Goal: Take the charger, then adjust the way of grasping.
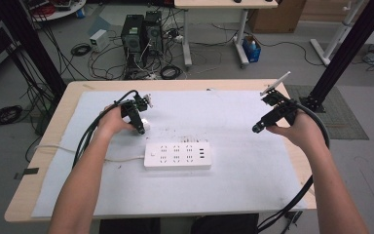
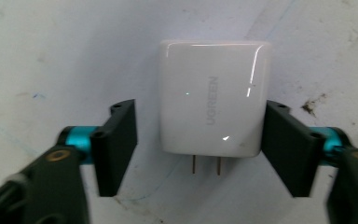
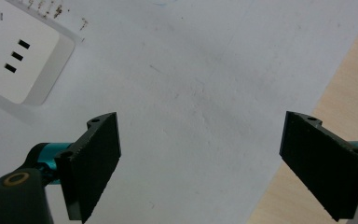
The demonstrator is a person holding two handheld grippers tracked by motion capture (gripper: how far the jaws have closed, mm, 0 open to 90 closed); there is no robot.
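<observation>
White charger [image 2: 212, 109] lies flat on the counter [image 1: 253, 195] between the left gripper [image 2: 200, 144] pads, prongs pointing back toward the gripper; one pad touches, the other stands just clear. Right gripper [image 3: 200, 163] spread, empty, well apart.

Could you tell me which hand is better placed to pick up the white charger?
The left. The left gripper already straddles the charger, one jaw on each side. The right gripper is open over bare mat, far off across the table.
</observation>
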